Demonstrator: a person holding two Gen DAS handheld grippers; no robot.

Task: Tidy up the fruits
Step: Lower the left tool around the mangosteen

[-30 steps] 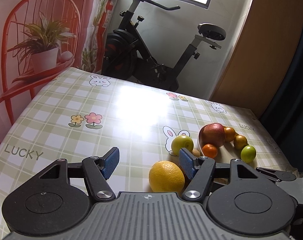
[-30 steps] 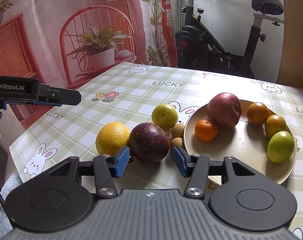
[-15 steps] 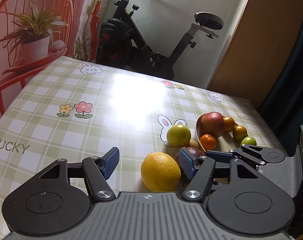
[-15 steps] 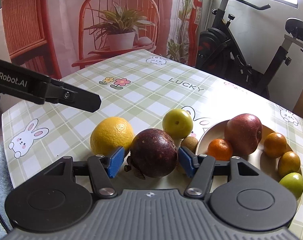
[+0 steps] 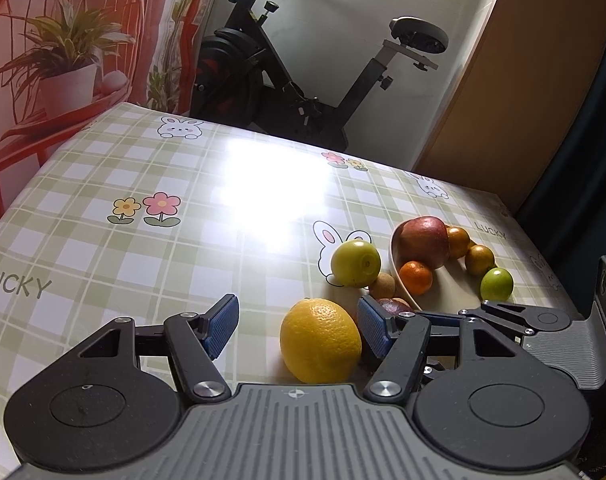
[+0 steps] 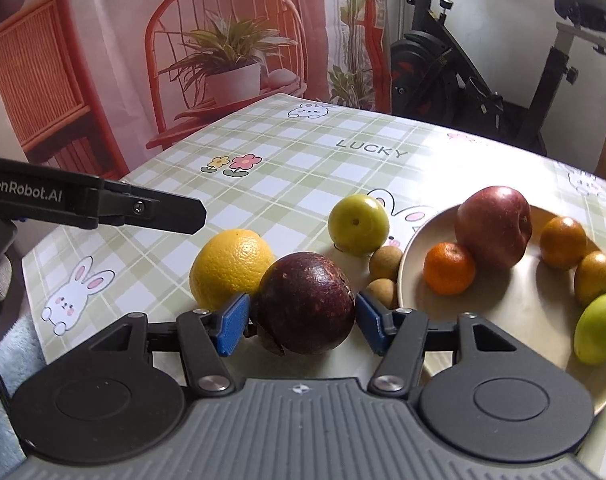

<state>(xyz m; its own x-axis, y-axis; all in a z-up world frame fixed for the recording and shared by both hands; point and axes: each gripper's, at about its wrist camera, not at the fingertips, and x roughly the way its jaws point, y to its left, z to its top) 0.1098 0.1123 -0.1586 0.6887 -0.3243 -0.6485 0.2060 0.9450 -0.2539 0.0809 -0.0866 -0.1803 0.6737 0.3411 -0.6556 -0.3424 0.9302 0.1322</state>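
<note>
Roughly halfway: plate point(image 6: 515, 312) holds six fruits, five left on the table, our right gripper point(image 6: 301, 322) spread around the mangosteen point(image 6: 305, 302) without clamping, left gripper point(image 5: 299, 326) wide apart, orange point(image 5: 320, 340) against its right finger.

The word "LUCKY" is printed in grey capitals on the green-and-white checked vinyl tablecloth point(image 6: 287, 148), repeated at several spots among cartoon rabbits and flowers. White lettering reading "GenRobot.AI" runs along the black side of the left gripper point(image 6: 103, 208), seen from the right wrist.
</note>
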